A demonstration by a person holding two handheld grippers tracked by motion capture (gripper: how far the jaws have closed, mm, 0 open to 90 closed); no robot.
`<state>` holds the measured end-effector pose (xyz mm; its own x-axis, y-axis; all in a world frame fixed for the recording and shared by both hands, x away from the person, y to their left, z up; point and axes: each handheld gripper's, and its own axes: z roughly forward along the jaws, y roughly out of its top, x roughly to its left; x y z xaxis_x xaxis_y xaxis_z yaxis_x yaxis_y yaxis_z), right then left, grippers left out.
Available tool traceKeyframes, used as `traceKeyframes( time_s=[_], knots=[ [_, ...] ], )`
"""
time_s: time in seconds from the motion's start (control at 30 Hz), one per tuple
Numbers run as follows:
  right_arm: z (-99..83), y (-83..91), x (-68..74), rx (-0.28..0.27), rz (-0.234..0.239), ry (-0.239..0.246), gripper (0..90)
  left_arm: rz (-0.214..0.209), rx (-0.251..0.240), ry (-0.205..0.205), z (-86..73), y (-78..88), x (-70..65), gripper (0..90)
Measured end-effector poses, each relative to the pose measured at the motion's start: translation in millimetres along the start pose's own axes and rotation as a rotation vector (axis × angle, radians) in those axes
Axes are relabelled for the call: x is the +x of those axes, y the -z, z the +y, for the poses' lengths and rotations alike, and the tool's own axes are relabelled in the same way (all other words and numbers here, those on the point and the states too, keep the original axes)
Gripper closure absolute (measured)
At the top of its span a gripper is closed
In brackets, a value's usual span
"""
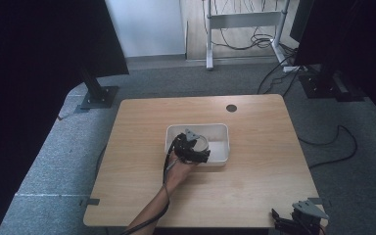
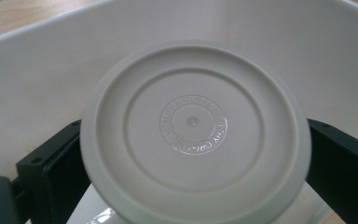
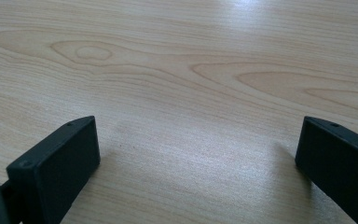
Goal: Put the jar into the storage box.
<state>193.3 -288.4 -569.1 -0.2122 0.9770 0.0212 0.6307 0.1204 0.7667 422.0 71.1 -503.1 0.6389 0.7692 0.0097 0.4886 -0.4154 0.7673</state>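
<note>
Over a white tray mid-tabletop, the left gripper jaws clamp a round cream lid, while the right gripper rests wide open, empty, at the near edge.

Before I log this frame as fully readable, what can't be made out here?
- Jar body: left gripper view, hidden beneath its own lid.
- Lid lettering: embossed, too small.
- Bin floor: high view, partly covered by left gripper.
- Right gripper: high view, cut by bottom edge.

A lab or test room: grey carpet around the wooden table, black stands and loose cables beyond its far edge.
</note>
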Motion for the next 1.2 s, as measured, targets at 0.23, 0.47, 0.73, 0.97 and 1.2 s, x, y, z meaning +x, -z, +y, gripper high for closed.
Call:
traceKeyframes(
  time_s=[0.23,0.47,0.73,0.97,1.2],
  knots=[
    [0.0,0.0,0.0,0.0,0.0,0.0,0.0,-0.018,-0.024,-0.019,3.0,12.9,0.6,3.1],
    [0.0,-0.1,0.2,-0.001,-0.002,-0.002,0.0,-0.029,-0.04,-0.043,3.8,24.0,0.3,3.1],
    [0.0,-0.1,0.5,-0.001,-0.004,-0.002,0.0,-0.041,-0.058,-0.068,7.4,36.2,-3.1,3.2],
    [0.0,-0.1,0.5,-0.001,-0.004,-0.003,0.0,-0.056,-0.064,-0.08,6.3,44.7,-4.3,3.1],
    [0.0,-0.2,0.6,-0.001,-0.004,-0.003,0.0,-0.067,-0.071,-0.088,2.6,51.5,-1.7,3.3]
  ],
)
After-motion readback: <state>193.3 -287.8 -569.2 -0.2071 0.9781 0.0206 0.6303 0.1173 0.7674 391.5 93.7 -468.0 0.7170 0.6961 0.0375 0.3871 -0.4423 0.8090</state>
